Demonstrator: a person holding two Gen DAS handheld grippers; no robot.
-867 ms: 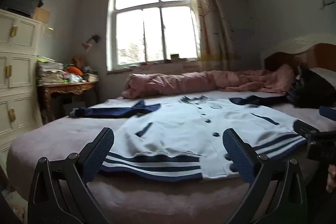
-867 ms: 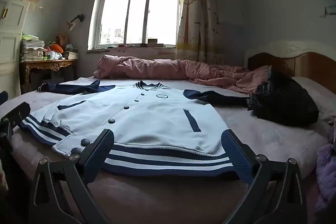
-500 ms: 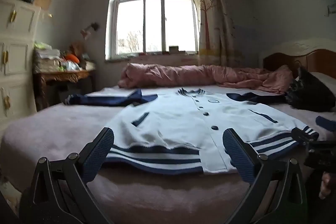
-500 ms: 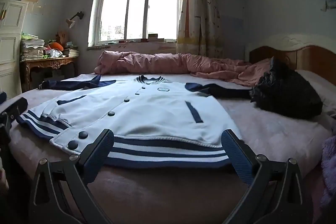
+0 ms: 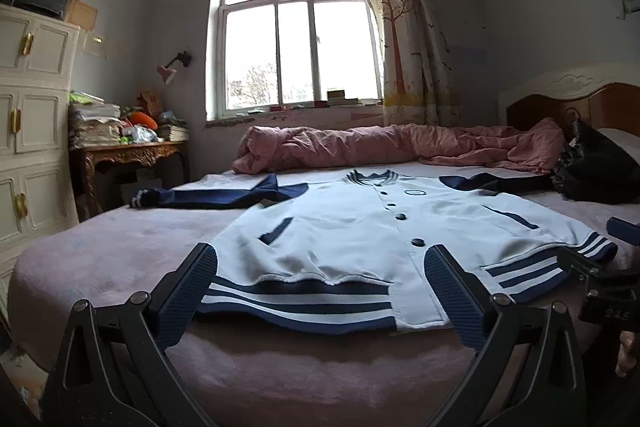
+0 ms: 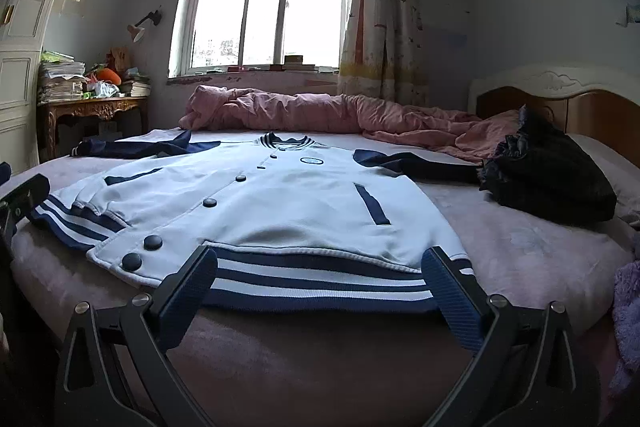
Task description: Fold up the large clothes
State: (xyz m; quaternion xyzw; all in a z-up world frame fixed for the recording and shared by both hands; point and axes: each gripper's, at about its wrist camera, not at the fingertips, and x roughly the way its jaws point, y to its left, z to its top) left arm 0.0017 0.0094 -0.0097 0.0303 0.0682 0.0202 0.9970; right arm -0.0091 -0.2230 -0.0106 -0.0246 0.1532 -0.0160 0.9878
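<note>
The jacket (image 5: 360,227) lies spread flat, front up, on the bed (image 5: 100,259), collar toward the window, striped hem nearest, sleeves out sideways. Folding looks not yet begun. Left claw (image 5: 320,291) and right claw (image 6: 320,287) hover spread wide and empty near the hem; next probably comes pinching a hem corner or sleeve.

Both wrist views sit low at the bed's (image 5: 120,259) near edge, facing level toward the window (image 5: 296,39) at upper centre. Left view looks from further left, right view from further right; both share the jacket (image 6: 288,203) close in the foreground, centre frame.
</note>
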